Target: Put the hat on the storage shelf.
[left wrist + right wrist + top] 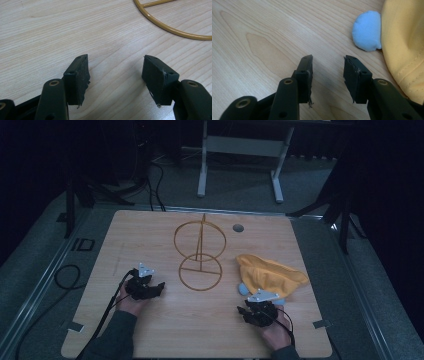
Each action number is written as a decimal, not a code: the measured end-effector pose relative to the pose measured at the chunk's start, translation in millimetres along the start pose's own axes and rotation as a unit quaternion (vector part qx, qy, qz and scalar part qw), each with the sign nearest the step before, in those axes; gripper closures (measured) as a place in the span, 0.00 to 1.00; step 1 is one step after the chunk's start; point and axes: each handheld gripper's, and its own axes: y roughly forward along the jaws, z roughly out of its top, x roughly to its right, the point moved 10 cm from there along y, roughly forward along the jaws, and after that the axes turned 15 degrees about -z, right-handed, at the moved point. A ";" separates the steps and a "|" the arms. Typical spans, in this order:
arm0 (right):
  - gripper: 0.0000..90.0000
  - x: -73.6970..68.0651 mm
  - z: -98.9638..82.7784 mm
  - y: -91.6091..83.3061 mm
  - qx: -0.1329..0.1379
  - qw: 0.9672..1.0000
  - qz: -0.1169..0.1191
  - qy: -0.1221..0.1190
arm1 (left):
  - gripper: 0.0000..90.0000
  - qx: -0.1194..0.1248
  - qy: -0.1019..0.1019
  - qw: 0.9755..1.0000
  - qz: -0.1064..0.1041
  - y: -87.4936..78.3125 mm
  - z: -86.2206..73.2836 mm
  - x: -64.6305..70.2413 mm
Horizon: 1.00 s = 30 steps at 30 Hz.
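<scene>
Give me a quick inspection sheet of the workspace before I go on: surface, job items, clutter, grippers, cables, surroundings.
Surface: wooden table, a round grey port near its far edge.
Job's things: yellow cloth crumpled at the right, partly covering a light blue soft piece; gold wire stand at centre, upright.
Clutter: nothing seen.
Grippers: left gripper open over bare wood near the stand's base ring; right gripper open, nothing between the jaws, just short of the blue piece.
Cables: black cable trails from the left gripper; loops on the floor at the left.
Surroundings: dark room, grey floor, white desk frame beyond.
</scene>
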 end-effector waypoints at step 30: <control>0.63 85.8 -47.4 -51.2 -0.019 0.994 -0.093 0.057 | 0.43 0.002 -0.001 1.000 0.001 0.0 -0.2 0.1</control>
